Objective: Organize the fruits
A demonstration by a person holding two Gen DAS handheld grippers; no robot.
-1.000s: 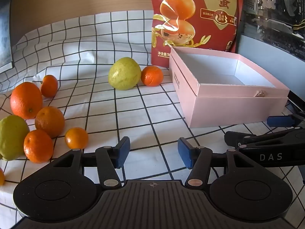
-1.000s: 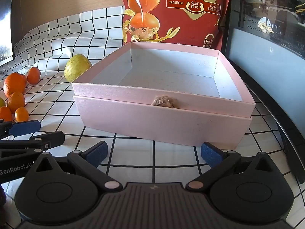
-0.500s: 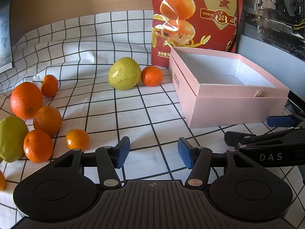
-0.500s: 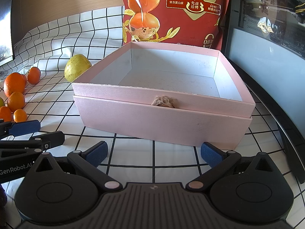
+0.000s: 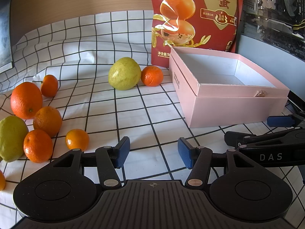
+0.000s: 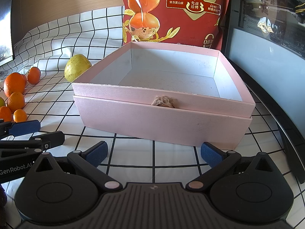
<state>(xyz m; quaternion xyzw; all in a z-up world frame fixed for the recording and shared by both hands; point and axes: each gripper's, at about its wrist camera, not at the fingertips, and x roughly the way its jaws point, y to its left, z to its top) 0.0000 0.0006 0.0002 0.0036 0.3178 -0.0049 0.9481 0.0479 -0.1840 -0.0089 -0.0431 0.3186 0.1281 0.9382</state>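
Nothing has changed: my left claw (image 5: 153, 153) and right claw (image 6: 154, 152) stay wide open and empty, box (image 6: 236, 87) unfilled, fruit sorting unstarted.

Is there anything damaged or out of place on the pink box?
Yes. The pink box carries a small frayed, crumpled scrap at the middle of its front seam, like a torn ribbon or tag. Inside, the box shows nothing.
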